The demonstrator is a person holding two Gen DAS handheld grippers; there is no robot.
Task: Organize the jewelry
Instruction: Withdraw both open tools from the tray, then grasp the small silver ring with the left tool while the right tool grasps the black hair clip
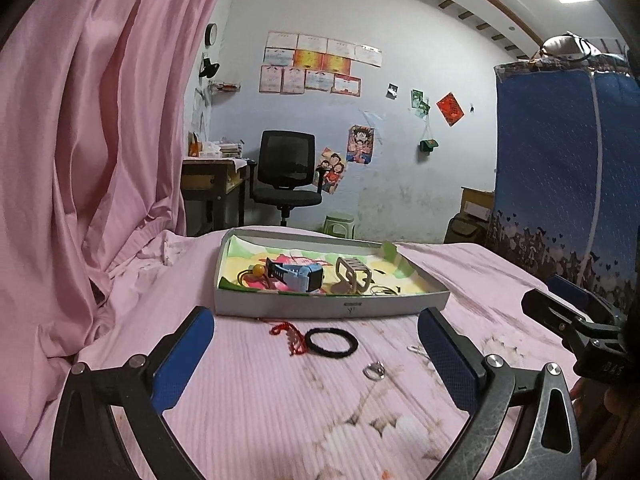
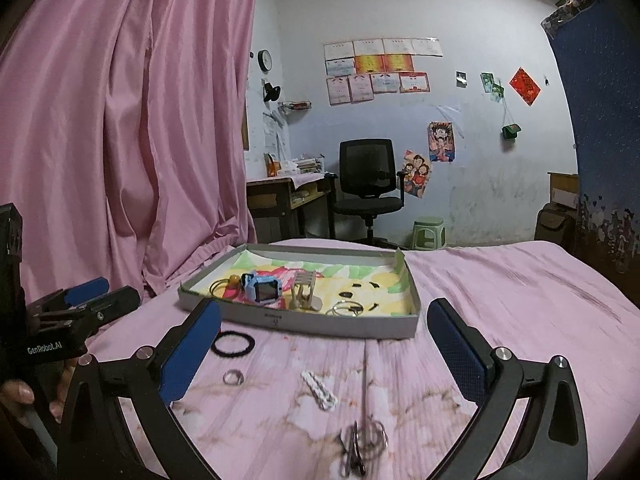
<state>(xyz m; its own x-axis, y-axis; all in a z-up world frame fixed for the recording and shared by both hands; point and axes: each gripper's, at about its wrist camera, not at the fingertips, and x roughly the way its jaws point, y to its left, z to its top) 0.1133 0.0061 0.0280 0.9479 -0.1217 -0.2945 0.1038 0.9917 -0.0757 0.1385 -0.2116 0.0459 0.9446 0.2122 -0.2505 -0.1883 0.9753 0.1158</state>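
A shallow grey box tray (image 1: 332,307) (image 2: 304,322) lies on the pink bed. In it are a blue watch (image 1: 298,276) (image 2: 262,290), a beige watch band (image 1: 354,274) (image 2: 305,290), a bead bracelet (image 1: 256,271) and thin silver hoops (image 2: 344,308). On the bed before it lie a red string bracelet (image 1: 292,338), a black hair band (image 1: 331,343) (image 2: 233,344), a silver ring (image 1: 374,370) (image 2: 233,377), a white clip (image 2: 319,390) and dark metal rings (image 2: 362,446). My left gripper (image 1: 316,344) is open over them. My right gripper (image 2: 326,340) is open and empty.
A pink curtain (image 1: 92,140) hangs at the left. A blue wardrobe (image 1: 560,180) stands at the right. An office chair (image 1: 286,176), a desk (image 1: 212,184) and a green stool (image 2: 429,232) are beyond the bed. The other gripper shows at the left edge (image 2: 72,316).
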